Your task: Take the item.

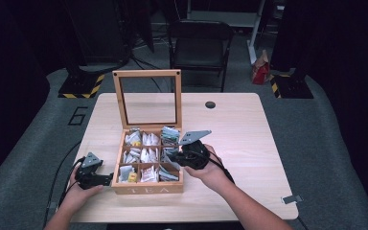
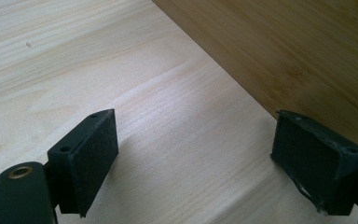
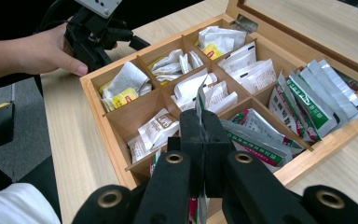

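Wooden tea box (image 1: pixel 147 189), square, pale bamboo-toned, the word TEA on its front wall, set near the front middle of a light pine-grain table (image 1: pixel 239 129); its hinged lid (image 1: pixel 147 98), a wooden frame around a clear pane, stands upright at the back. Interior divided by thin wooden partitions into nine compartments, three by three. Contents: flat paper and foil tea sachets standing on edge or leaning; mostly white packets, some with yellow labels (image 3: pixel 124 97) in the compartments on the left gripper's side, green-and-white and silver foil packets (image 3: pixel 307 100) in the compartments at the right and back right. Right gripper (image 3: pixel 201 122), black with a grey three-cornered plate on top, held above the right-hand compartments; jaws clamped together on the edge of a thin white tea sachet (image 3: pixel 200 99), which stands up between the pads, lifted over the box. Left gripper (image 1: pixel 106 179), black, rests on the table at the box's left front corner, just beside its side wall; its jaws stand wide apart with nothing between them, matte textured pads (image 2: pixel 95 154) facing each other over bare tabletop.
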